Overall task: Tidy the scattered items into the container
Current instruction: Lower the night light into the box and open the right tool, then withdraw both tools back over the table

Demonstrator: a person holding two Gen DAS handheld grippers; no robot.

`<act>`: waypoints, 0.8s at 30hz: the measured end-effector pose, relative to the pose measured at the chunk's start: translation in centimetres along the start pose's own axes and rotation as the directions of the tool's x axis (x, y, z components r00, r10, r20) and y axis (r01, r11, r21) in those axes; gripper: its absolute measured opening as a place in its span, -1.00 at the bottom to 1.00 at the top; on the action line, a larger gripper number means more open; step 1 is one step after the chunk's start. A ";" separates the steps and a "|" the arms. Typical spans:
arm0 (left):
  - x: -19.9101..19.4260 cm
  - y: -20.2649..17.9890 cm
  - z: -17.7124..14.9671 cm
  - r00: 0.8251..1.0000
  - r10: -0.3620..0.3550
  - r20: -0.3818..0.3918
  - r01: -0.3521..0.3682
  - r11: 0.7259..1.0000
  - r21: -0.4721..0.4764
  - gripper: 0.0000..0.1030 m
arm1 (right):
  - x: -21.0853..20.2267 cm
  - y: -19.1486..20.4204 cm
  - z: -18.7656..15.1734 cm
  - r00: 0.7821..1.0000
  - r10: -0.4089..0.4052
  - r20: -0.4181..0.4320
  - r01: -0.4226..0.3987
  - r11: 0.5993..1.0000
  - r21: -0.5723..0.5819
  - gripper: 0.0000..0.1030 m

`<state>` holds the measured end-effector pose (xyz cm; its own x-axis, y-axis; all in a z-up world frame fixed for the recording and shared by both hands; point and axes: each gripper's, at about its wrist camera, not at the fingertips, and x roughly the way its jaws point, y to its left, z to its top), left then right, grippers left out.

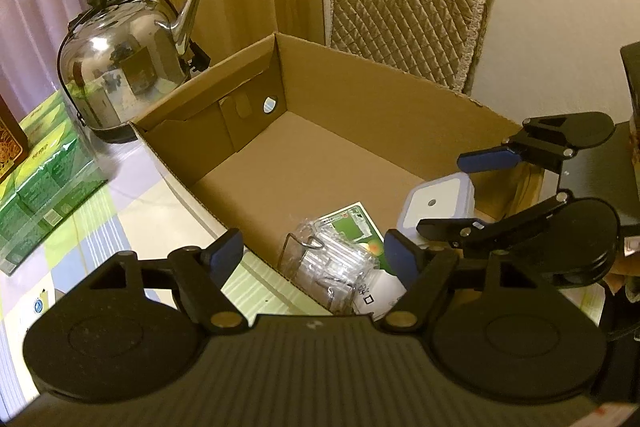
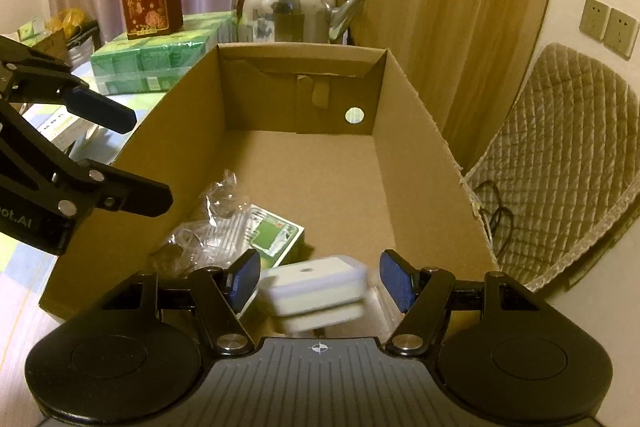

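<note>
Left wrist view: the left claw hangs over the near wall of the cardboard box, its blue-padded fingers spread wide with nothing between them.
Right wrist view: the right claw is over the near end of the same box, fingers wide apart; the white lidded container sits in the gap, blurred, and no pad can be seen touching it.
Right claw from the left: it shows at the right edge, jaws parted above the white container.
Left claw from the right: it enters at the left edge, parted, just outside the box's left wall.
Box contents: a green-and-white carton lies flat on the floor of the box, a crumpled clear plastic package partly over it, the white container just beside both at the near end; the far half of the floor is bare cardboard.
Box: open-topped, with a round hole in its far wall, standing on the worktop with a checked cloth.
Beyond the box: a steel kettle near the far wall, a green wrapped multipack to its left with a dark red carton standing on top.
Right of the box: a chair with a quilted cover.
</note>
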<state>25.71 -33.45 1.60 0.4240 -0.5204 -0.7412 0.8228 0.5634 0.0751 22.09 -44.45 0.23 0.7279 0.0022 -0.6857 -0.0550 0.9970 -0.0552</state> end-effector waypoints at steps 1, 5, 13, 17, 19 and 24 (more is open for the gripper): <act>-0.1 0.0 -0.1 1.000 0.002 0.002 -0.002 1.000 -0.002 0.43 | -0.1 0.0 0.0 1.000 0.000 0.006 0.000 1.000 0.001 0.26; -0.7 0.4 -0.4 1.000 0.009 0.015 -0.008 1.000 -0.021 0.43 | -0.7 0.3 -0.4 1.000 -0.010 0.030 0.010 1.000 -0.014 0.26; -3.8 1.4 -2.0 0.998 0.039 0.059 -0.032 0.993 -0.115 0.44 | -3.2 1.5 -0.1 0.995 -0.025 0.098 0.029 0.999 -0.036 0.46; -6.2 2.3 -3.9 0.995 0.073 0.073 -0.059 0.981 -0.183 0.46 | -5.3 2.6 0.3 0.989 -0.020 0.149 0.025 0.999 -0.033 0.56; -7.5 2.9 -5.2 0.993 0.094 0.076 -0.075 0.972 -0.221 0.51 | -6.5 3.4 0.4 0.984 -0.007 0.178 0.014 0.999 -0.037 0.68; -11.1 4.0 -9.1 0.987 0.151 0.061 -0.126 0.944 -0.304 0.53 | -9.3 6.5 0.5 0.972 0.040 0.233 -0.027 0.998 -0.059 0.75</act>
<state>20.88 -19.56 4.00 0.5659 -0.4676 -0.6790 0.6086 0.7926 -0.0386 15.29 -38.00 6.64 0.8642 0.0606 -0.4994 -0.1151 0.9902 -0.0791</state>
